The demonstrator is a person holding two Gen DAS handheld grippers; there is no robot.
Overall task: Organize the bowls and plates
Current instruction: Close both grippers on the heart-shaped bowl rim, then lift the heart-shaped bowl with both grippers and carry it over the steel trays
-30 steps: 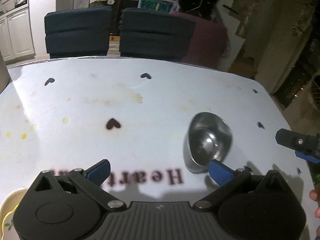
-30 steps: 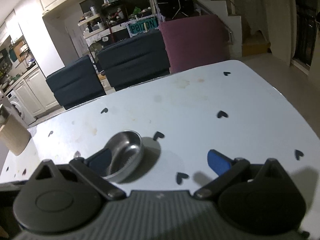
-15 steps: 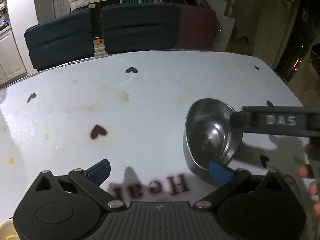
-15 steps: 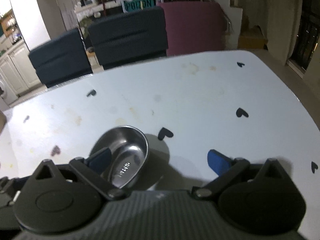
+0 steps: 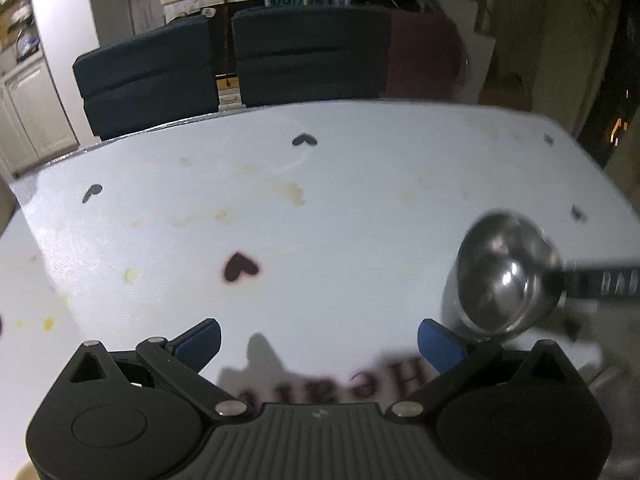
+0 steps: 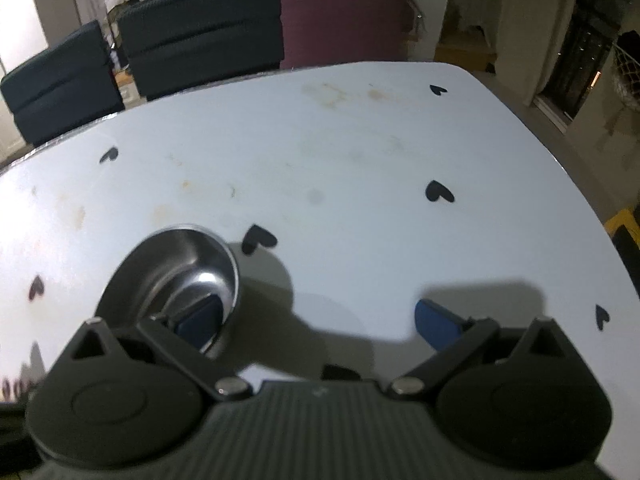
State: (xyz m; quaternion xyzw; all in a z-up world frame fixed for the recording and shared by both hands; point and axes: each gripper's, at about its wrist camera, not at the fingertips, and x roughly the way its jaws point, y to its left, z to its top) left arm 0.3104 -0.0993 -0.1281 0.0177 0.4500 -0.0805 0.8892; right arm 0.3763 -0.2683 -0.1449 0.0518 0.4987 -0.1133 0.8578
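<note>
A small steel bowl [image 5: 500, 276] stands on the white table with black hearts [image 5: 320, 208]. In the left wrist view it is at the right, just beyond my left gripper's right fingertip. My left gripper [image 5: 318, 342] is open and empty. In the right wrist view the bowl [image 6: 180, 268] is at the lower left. My right gripper [image 6: 320, 318] is open, with its left blue fingertip [image 6: 200, 320] inside the bowl and its right fingertip outside on the table side. The right gripper's black finger [image 5: 600, 280] reaches the bowl's rim from the right in the left wrist view.
Two dark blue chairs [image 5: 240, 60] and a maroon chair [image 6: 340, 16] stand at the table's far edge. Brown stains [image 5: 292, 192] mark the table top. The table's right edge [image 6: 580, 200] drops to the floor. Printed lettering [image 5: 360, 384] lies near my left gripper.
My right gripper moved down and left, so its left fingertip now sits inside the bowl. The left gripper shifted left, so the bowl now sits further right in its view.
</note>
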